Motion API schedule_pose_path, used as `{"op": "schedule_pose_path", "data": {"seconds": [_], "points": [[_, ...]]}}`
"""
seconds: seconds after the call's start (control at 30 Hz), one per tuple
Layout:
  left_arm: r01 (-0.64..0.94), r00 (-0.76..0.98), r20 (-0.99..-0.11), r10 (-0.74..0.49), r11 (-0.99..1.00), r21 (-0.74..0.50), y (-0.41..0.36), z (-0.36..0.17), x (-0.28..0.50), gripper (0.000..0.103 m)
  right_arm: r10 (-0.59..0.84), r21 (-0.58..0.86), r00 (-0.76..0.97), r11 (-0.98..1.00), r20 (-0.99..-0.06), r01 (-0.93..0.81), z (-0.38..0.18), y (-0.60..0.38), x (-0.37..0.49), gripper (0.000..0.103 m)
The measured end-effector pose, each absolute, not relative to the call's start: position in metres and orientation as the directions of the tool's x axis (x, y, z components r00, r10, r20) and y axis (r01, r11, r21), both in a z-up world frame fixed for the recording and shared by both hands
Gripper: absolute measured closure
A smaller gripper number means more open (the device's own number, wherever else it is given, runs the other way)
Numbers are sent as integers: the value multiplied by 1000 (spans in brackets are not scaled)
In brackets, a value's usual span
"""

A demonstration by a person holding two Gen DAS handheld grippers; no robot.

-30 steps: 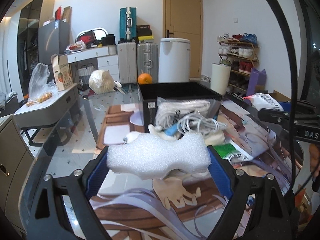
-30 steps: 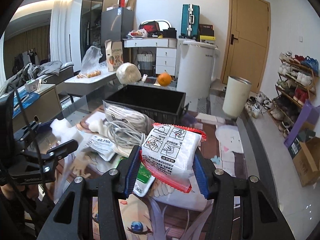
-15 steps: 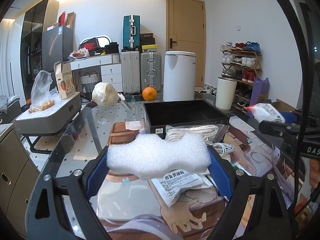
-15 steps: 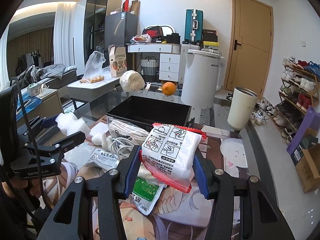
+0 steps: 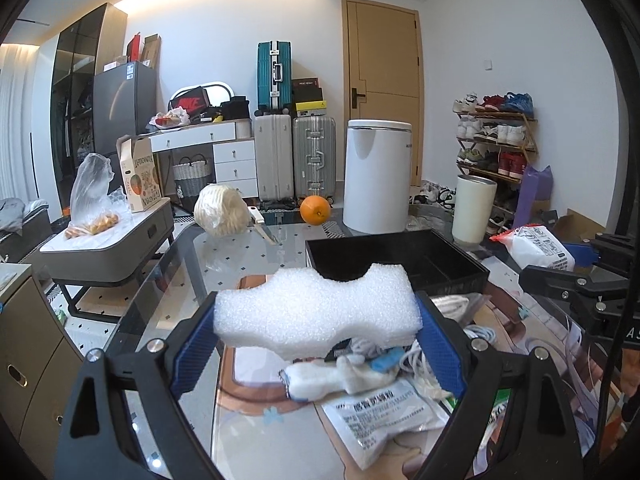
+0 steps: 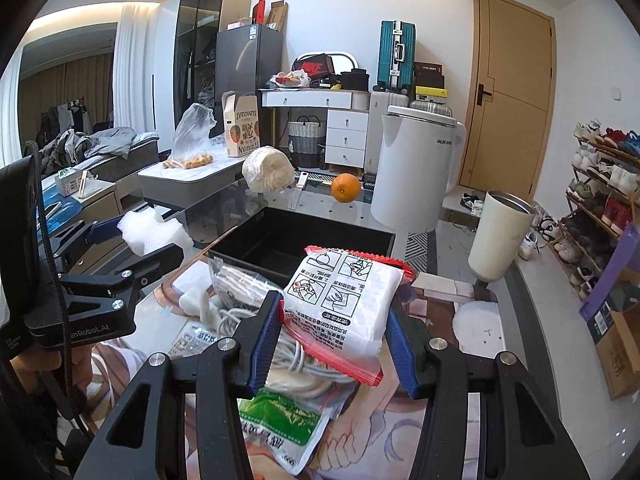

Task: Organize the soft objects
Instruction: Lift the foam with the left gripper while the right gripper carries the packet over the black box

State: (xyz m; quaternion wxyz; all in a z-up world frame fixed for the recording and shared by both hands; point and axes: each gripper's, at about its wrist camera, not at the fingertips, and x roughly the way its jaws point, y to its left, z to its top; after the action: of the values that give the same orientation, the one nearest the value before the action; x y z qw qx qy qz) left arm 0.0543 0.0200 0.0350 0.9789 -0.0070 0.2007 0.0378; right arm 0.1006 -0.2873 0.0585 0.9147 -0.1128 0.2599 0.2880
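Foam block [image 5: 316,312], left wrist view: my left gripper [image 5: 316,322] clamps it wide, above the table clutter, short of the black bin [image 5: 452,258]. Right wrist view: right gripper [image 6: 330,332] pinches the wipes pack [image 6: 344,300] half-closed. I'd clear the rim before releasing.

1. "KUMQUAT" – printed upside down on the white and orange carton [image 6: 241,130] standing on the grey side table at far left; the same carton [image 5: 140,180] shows the word sideways in the left wrist view.
2. "AUX" – small grey lettering on the tall white appliance [image 6: 416,172] beyond the table's far edge.
3. A white swoosh logo on the red and black shoe box [image 6: 312,66] on the far dresser.
4. "nRobot.AI" – the readable part of white lettering on the body of the left gripper [image 6: 150,236], at near left.
5. Chinese characters on the white sachet [image 5: 384,412] lying on the near table – too distorted to make out.
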Motion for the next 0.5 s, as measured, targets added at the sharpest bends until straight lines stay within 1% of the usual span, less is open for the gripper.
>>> {"op": "schedule_pose_path", "data": {"seconds": [0.5], "points": [[-87, 917, -391, 77, 996, -10, 29, 41, 91, 12, 473, -59, 681, 796, -559, -602, 59, -271, 143, 52]]}}
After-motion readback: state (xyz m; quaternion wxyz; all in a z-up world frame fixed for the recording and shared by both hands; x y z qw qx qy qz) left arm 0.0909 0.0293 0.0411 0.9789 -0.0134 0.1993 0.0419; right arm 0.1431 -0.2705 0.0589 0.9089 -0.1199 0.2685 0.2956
